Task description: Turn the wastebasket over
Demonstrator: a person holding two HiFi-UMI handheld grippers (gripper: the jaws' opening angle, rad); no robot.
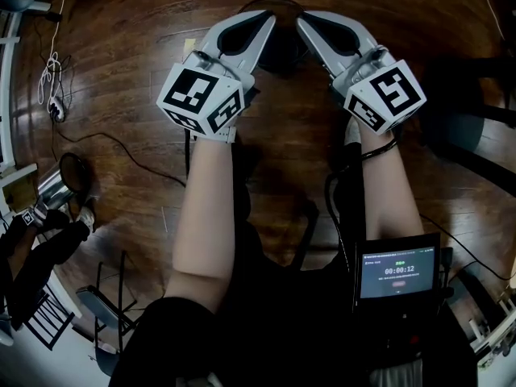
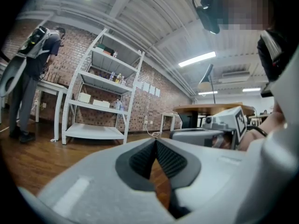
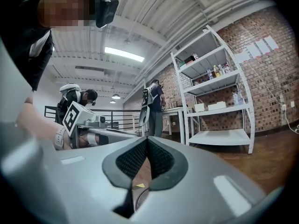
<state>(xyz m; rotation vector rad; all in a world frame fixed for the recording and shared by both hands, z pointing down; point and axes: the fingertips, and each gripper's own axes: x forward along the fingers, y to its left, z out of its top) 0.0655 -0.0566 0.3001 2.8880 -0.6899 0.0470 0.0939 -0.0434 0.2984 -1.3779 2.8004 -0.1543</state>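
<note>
In the head view the wastebasket (image 1: 284, 48) is a dark round shape on the wooden floor, just under the tips of both grippers. My left gripper (image 1: 268, 18) comes in from the left and my right gripper (image 1: 303, 21) from the right, with their tips close together above it. Both point level. In the left gripper view the left gripper (image 2: 155, 141) is shut with nothing between its pads. The right gripper (image 3: 147, 138) is likewise shut and empty in its own view. Through the gap below its jaws a curved dark rim (image 3: 138, 196) shows faintly.
A white shelf rack (image 2: 100, 97) stands against the brick wall, with a person wearing a backpack (image 2: 32, 73) beside a white table. A power strip and cables (image 1: 55, 103) lie on the floor at the left. A dark chair (image 1: 472, 115) stands at the right. A small screen (image 1: 397, 271) hangs at my waist.
</note>
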